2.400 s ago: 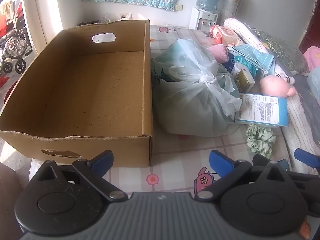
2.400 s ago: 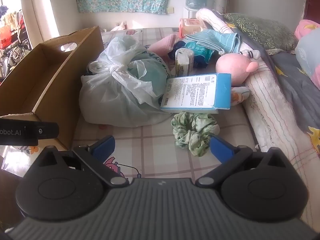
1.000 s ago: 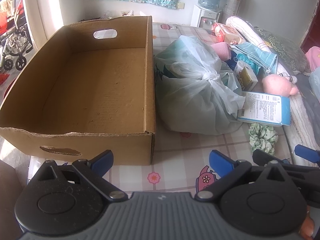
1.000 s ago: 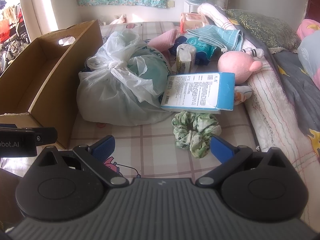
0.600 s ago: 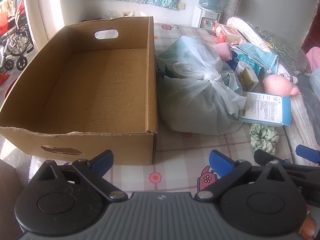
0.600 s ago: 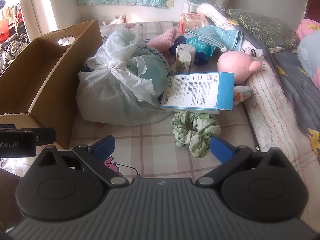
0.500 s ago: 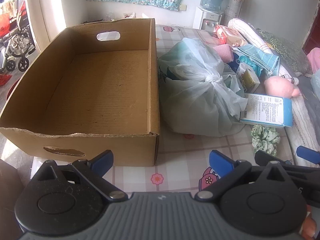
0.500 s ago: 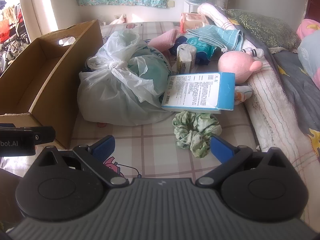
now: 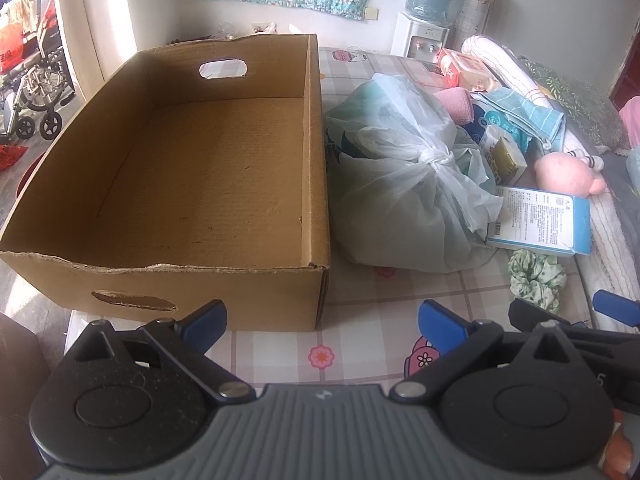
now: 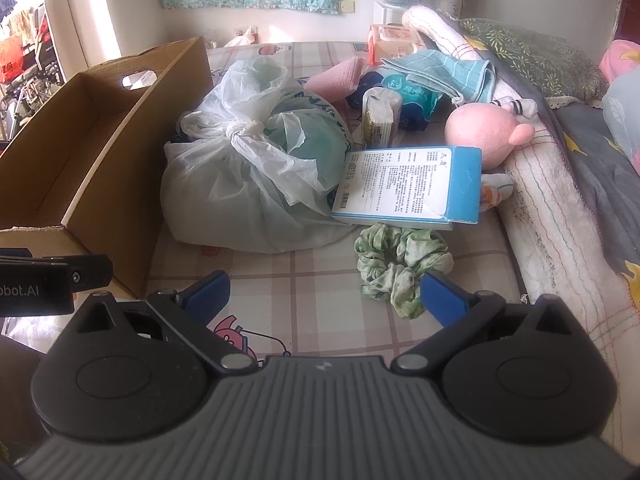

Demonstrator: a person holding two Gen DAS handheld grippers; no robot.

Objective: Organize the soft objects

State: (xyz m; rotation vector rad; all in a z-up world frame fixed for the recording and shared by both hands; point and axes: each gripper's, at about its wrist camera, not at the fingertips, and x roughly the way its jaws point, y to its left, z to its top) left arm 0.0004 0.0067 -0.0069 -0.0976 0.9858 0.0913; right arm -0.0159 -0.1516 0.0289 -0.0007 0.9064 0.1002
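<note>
An empty cardboard box (image 9: 208, 176) sits on the left of the bed. Right of it lies a knotted white plastic bag (image 9: 408, 184) (image 10: 256, 176). A green scrunchie (image 10: 400, 264) (image 9: 536, 276) lies just ahead of my right gripper (image 10: 324, 300), which is open and holds nothing. A pink plush toy (image 10: 484, 132), a folded teal towel (image 10: 440, 68) and a pink cloth (image 10: 340, 76) lie further back. My left gripper (image 9: 322, 318) is open, low before the box's front right corner.
A blue and white carton (image 10: 412, 184) leans on the bag above the scrunchie. A rolled white blanket (image 10: 560, 216) runs along the right. Tissue packs (image 10: 388, 40), a small wrapped pack (image 10: 380, 116) and a water dispenser (image 9: 424, 36) are at the back. A wheelchair (image 9: 36, 92) stands far left.
Both views have shifted slightly, the left one drifting up and back. Nothing on the bed has moved, and both grippers stay open.
</note>
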